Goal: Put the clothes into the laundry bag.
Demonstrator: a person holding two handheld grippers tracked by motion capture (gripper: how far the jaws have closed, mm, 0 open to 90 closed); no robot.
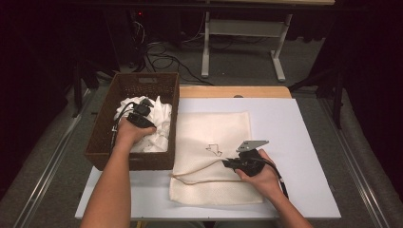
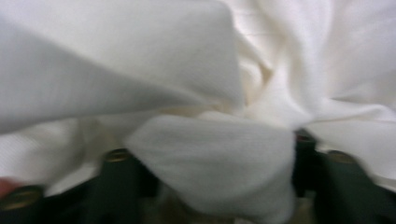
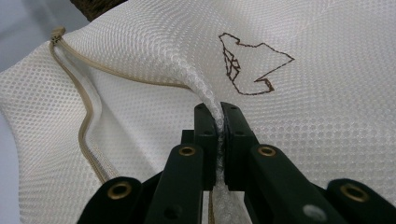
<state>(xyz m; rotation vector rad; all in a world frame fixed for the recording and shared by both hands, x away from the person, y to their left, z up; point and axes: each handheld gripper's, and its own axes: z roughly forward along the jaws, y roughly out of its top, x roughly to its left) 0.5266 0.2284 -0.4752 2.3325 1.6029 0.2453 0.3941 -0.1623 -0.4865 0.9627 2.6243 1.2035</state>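
A brown wicker basket (image 1: pixel 124 88) at the left holds crumpled white cloth (image 1: pixel 160 127). My left gripper (image 1: pixel 147 104) reaches down into it. In the left gripper view a thick fold of that white cloth (image 2: pixel 215 163) fills the gap between the jaws, which press on it from both sides. A cream mesh bag (image 1: pixel 214 126) with a small stitched outline (image 1: pixel 215 150) lies flat on the white board. My right gripper (image 1: pixel 225 163) is shut on a pinched ridge of the mesh bag (image 3: pixel 327 140) just below the outline (image 3: pixel 252 65), lifting that layer slightly. Its tan zip (image 3: pixel 86 121) runs along the left.
The white board (image 1: pixel 290 142) rests on a wooden table top (image 1: pixel 237 91) and has bare room right of the bag. The basket's right wall touches the bag's left edge. Behind the table are a white desk frame (image 1: pixel 247 33) and floor cables (image 1: pixel 166 59).
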